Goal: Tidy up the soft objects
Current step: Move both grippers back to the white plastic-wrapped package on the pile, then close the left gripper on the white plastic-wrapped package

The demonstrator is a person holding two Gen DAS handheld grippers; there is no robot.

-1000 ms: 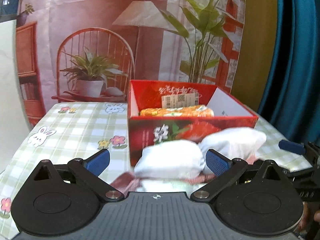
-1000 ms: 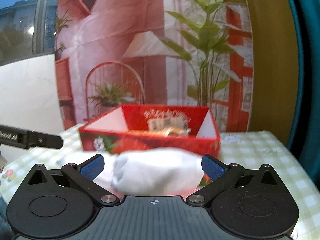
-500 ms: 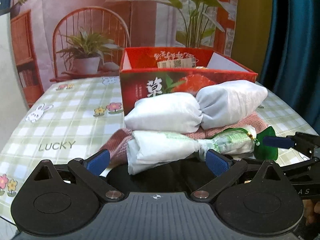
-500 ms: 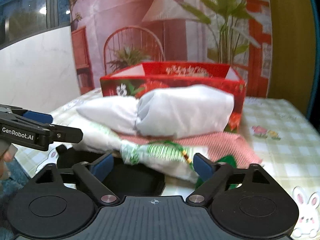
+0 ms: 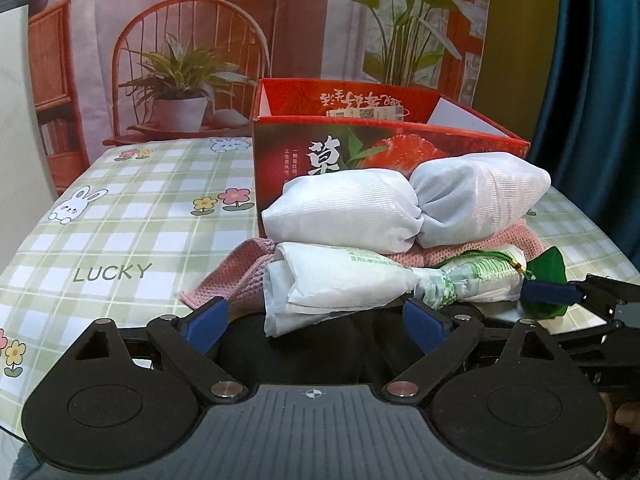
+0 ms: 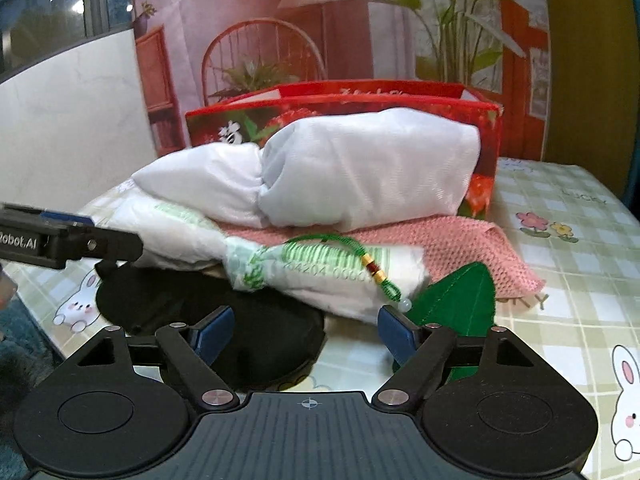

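A pile of soft things lies in front of a red strawberry box (image 5: 384, 148) (image 6: 344, 98). On top is a white cloth bundle pinched in the middle (image 5: 404, 204) (image 6: 320, 172). Under it lie a pink knitted cloth (image 5: 236, 280) (image 6: 452, 244), a white-and-green packet with a green cord (image 5: 360, 284) (image 6: 320, 276), a green felt leaf (image 6: 460, 300) and a black round object (image 6: 212, 320). My left gripper (image 5: 316, 320) is open and empty just before the packet. My right gripper (image 6: 306, 336) is open and empty before the packet and leaf.
The table has a green checked cloth with rabbits, flowers and the word LUCKY (image 5: 112, 272). A printed backdrop with chair and plants hangs behind. A blue curtain (image 5: 600, 80) is at the right. The table edge runs close on the left of the right wrist view.
Both grippers dropped lower toward the table and drew in on the pile; the packet, leaf and black object came into view. Both stayed open.
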